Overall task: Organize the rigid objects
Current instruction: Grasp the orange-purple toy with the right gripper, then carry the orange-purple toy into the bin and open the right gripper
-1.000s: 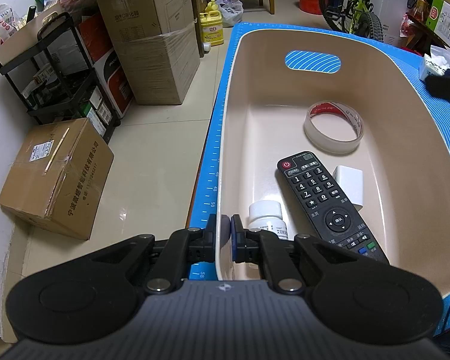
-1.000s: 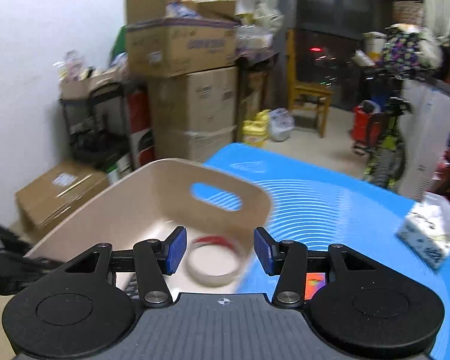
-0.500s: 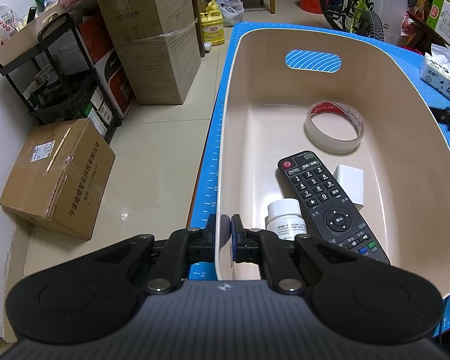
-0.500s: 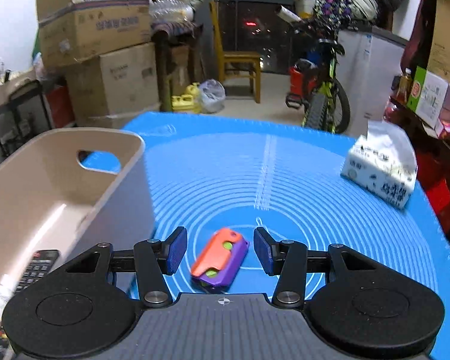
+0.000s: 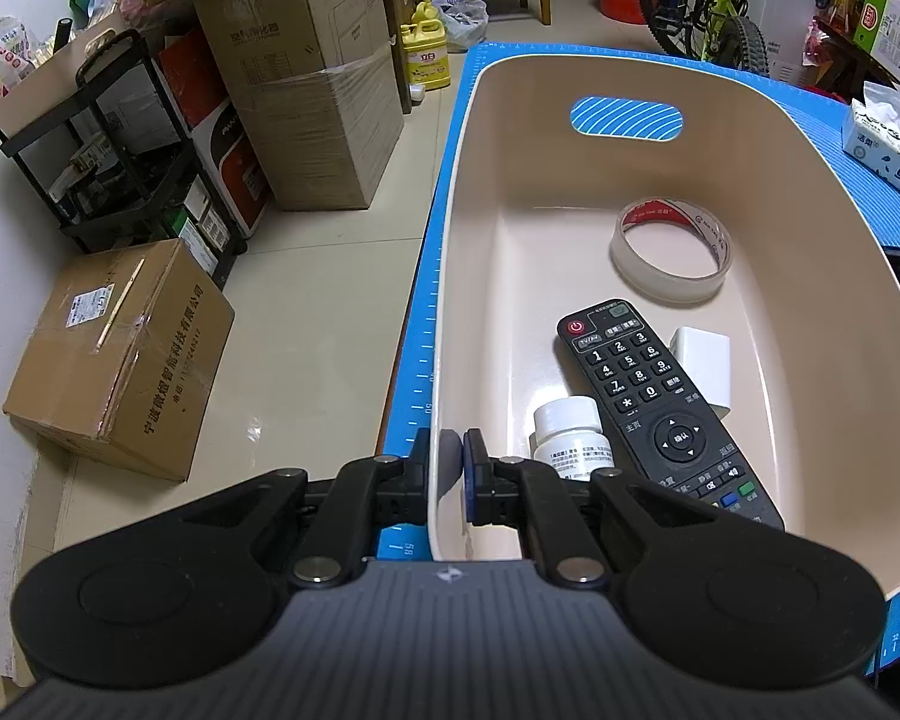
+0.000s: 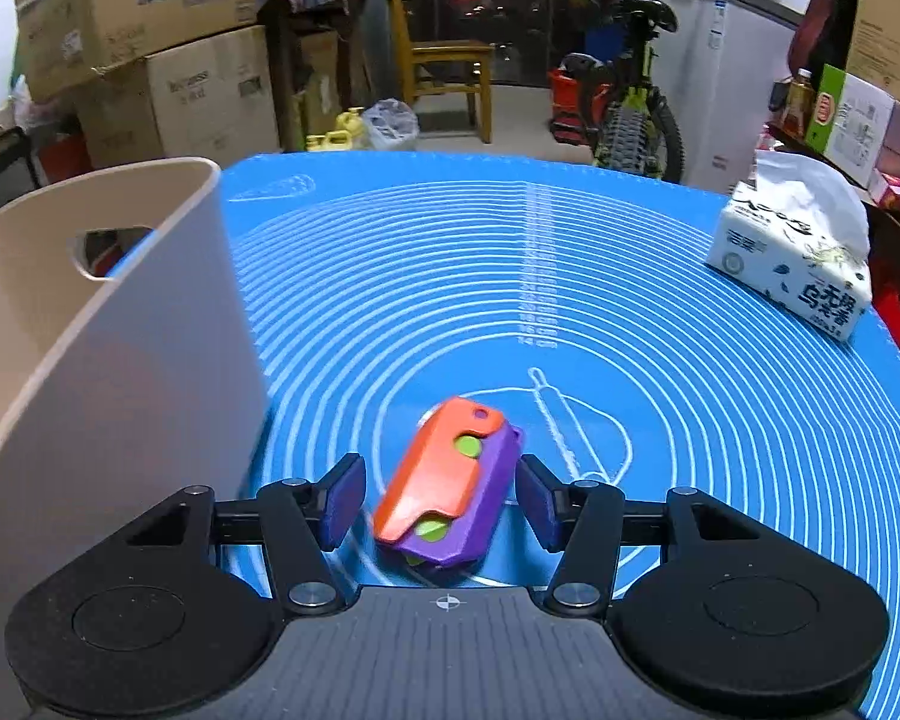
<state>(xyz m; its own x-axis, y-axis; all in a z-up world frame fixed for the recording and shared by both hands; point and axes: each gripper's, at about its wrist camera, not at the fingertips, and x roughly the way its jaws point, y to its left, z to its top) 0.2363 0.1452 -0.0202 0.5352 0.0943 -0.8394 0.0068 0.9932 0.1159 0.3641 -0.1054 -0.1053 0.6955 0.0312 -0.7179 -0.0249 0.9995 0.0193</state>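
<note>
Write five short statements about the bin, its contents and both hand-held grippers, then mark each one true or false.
1. The left hand-held gripper clamps the bin wall. True.
2. The tape roll lies on the blue mat. False: it lies inside the bin.
3. The right hand-held gripper is shut on the orange-and-purple toy. False: its jaws are open, the toy between them.
4. The remote lies buttons up. True.
5. The tissue pack is in the bin. False: it sits on the mat.
</note>
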